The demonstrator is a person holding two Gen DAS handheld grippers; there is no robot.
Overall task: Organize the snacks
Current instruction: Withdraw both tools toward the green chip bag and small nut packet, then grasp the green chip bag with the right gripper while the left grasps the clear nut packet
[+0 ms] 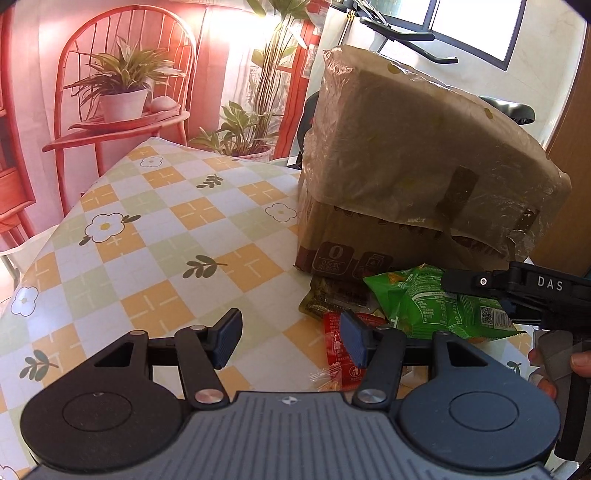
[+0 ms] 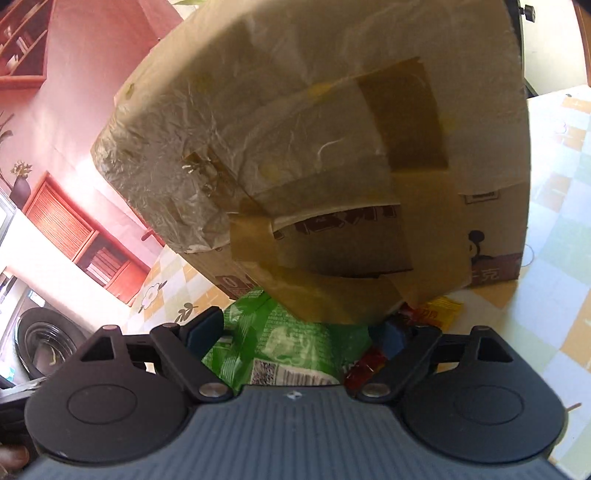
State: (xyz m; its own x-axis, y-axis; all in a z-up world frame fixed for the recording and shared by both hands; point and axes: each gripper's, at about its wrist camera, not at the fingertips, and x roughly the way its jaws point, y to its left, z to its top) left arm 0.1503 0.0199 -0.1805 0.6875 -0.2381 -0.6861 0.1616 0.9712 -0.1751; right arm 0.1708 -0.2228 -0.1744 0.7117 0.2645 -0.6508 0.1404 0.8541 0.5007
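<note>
A cardboard box [image 1: 413, 177] wrapped in clear tape stands on the checked tablecloth [image 1: 155, 236]; it fills the right wrist view [image 2: 314, 155]. Snack packets lie at its foot: a green bag [image 1: 436, 306], an olive packet [image 1: 328, 299] and a red packet [image 1: 338, 350]. My left gripper [image 1: 291, 341] is open and empty, low over the table, its right finger over the red packet. My right gripper [image 2: 299, 332] is open with the green bag [image 2: 280, 343] between its fingers; red [image 2: 365, 365] and yellow packets [image 2: 439, 310] lie to the right. The right gripper shows in the left wrist view [image 1: 517, 288] over the green bag.
The table's far and left edges are near, with a white chair edge [image 1: 22, 247] beyond. A printed backdrop of a red chair and plants [image 1: 125, 85] hangs behind. An exercise bike [image 1: 406, 33] stands behind the box.
</note>
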